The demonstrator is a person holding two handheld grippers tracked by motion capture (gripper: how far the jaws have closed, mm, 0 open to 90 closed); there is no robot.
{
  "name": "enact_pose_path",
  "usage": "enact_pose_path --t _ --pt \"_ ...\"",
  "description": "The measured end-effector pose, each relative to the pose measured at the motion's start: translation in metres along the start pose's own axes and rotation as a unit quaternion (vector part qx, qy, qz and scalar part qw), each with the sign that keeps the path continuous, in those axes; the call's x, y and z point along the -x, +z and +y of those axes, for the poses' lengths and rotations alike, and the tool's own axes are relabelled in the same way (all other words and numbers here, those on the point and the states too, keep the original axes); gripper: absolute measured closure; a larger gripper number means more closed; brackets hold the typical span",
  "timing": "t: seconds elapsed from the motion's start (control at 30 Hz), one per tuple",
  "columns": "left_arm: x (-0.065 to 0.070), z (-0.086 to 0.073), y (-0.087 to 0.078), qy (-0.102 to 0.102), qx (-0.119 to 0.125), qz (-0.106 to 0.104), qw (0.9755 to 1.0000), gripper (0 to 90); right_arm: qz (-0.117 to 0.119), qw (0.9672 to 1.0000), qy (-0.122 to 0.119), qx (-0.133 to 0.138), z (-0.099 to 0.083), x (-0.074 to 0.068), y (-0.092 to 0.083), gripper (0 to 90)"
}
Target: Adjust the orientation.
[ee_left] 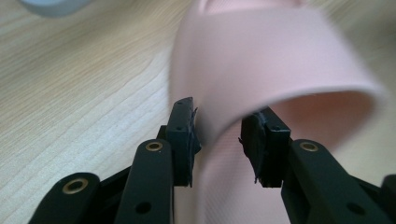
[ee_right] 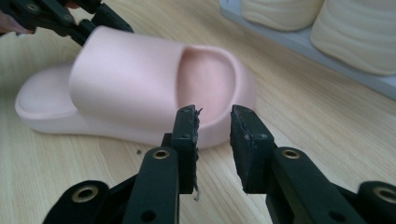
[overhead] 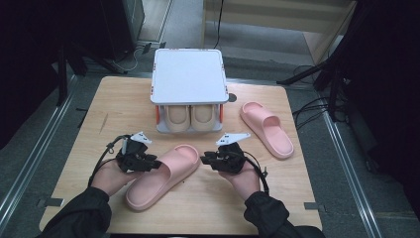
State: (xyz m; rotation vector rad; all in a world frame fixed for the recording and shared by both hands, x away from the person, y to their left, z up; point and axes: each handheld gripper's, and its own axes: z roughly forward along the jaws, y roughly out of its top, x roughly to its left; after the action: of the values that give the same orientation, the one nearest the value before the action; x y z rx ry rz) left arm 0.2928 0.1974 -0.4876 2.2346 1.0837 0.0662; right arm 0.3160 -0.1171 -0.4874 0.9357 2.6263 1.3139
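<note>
Two pink slippers lie on our wooden table (overhead: 124, 111): the near slipper (overhead: 163, 176) lies between our hands, and the far slipper (overhead: 267, 128) sits well apart to the right. Beyond them stands a small white rack (overhead: 187, 75) with a pair of cream slippers (overhead: 190, 118) under its top, close behind the near slipper's toe. Our left gripper (ee_left: 217, 140) has its jaws apart, straddling the edge of the near slipper's strap without pressing it. Our right gripper (ee_right: 214, 140) sits just short of the slipper's toe, jaws apart with nothing between them.
</note>
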Motion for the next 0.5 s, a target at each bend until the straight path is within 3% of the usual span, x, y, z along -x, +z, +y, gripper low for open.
enact_pose_path --t 0.23,0.4,0.5 --pt "-0.006 -0.008 -0.029 -0.012 0.044 -0.031 0.9985 66.3 0.002 1.0 0.0 -0.004 -0.001 -0.003 0.003 78.1" --pt "-0.02 -0.012 -0.027 -0.022 0.027 -0.012 0.9993 78.0 0.011 0.9998 -0.005 -0.013 -0.002 -0.01 0.01 82.1" --pt "-0.03 -0.013 -0.018 -0.027 0.009 -0.008 0.9996 79.0 0.035 0.9993 0.011 -0.014 -0.004 -0.013 0.016 83.5"
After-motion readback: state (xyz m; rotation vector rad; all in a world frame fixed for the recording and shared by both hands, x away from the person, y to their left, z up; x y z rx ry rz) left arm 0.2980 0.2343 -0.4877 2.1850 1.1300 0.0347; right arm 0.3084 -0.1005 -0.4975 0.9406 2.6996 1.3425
